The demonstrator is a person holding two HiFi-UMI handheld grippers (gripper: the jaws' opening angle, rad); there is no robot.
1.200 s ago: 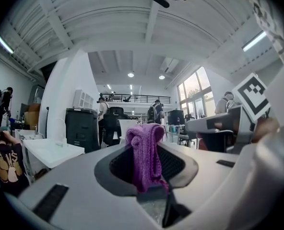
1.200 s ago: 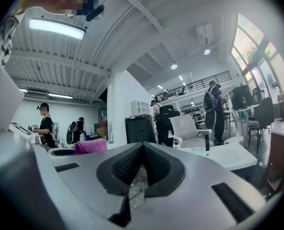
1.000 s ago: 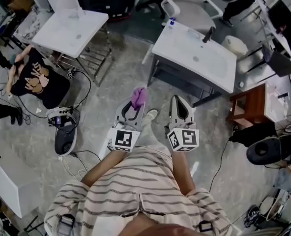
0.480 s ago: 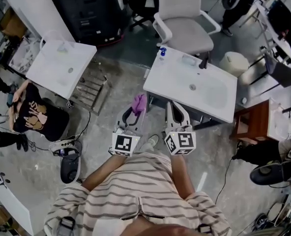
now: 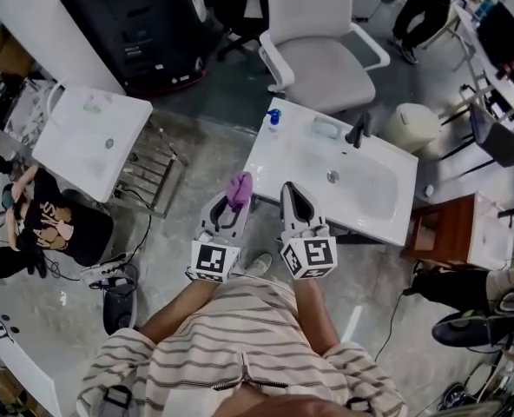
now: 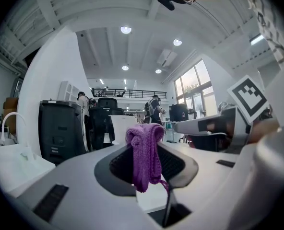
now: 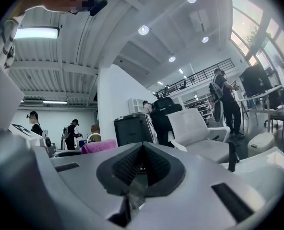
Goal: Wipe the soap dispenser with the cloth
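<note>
Left gripper (image 6: 149, 169) pinches the cloth (image 6: 144, 145), right gripper (image 7: 141, 169) jaws are pressed together, empty; only head view catches the dispenser (image 5: 274, 118) at the sink (image 5: 374, 200) corner.

The person wears a cream, dark-striped shirt (image 5: 240, 337). The left claw (image 5: 236, 205) and right claw (image 5: 290, 191) are pale grey, with dark ridged pads (image 7: 125, 166) and marker cubes (image 5: 215, 259).

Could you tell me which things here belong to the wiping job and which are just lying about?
Job: cloth in the left gripper; soap dispenser on the sink; right gripper, shut, empty.
Lying about: chair; bin; second sink; black cabinet.
</note>
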